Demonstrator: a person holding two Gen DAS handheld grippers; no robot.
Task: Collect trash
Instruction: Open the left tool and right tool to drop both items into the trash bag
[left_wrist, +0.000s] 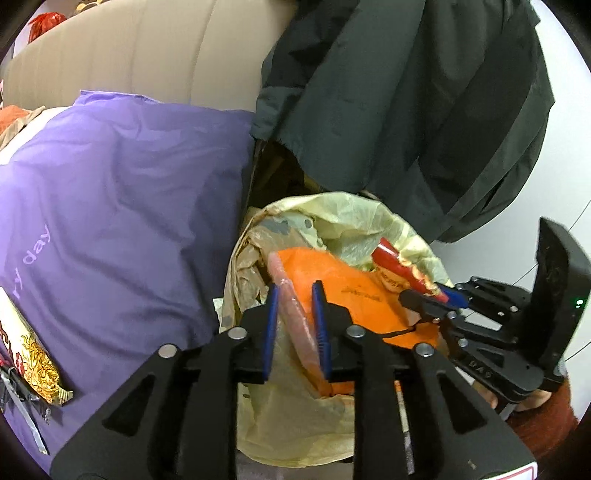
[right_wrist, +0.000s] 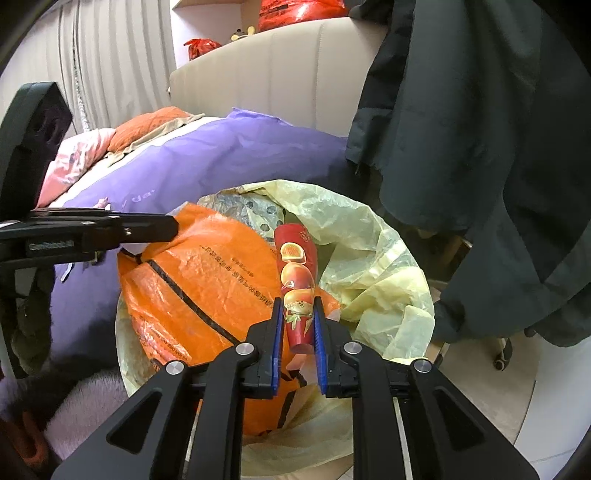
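Left wrist fisheye shows the left hand-held gripper (left_wrist: 295, 325) with its blue pads closed on the edge of an orange plastic bag (left_wrist: 354, 291) over the yellow-lined trash bin (left_wrist: 288, 417) beside the bed's purple duvet (left_wrist: 122, 199). The right hand-held gripper (right_wrist: 298, 334) pinches a red snack wrapper (right_wrist: 297, 273) above the bin's middle, a dark jacket (right_wrist: 480, 147) hanging behind

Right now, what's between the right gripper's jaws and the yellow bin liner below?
The red snack wrapper is clamped in the right gripper. Under it, the orange plastic bag covers most of the yellow bin liner, shown in the right wrist view.
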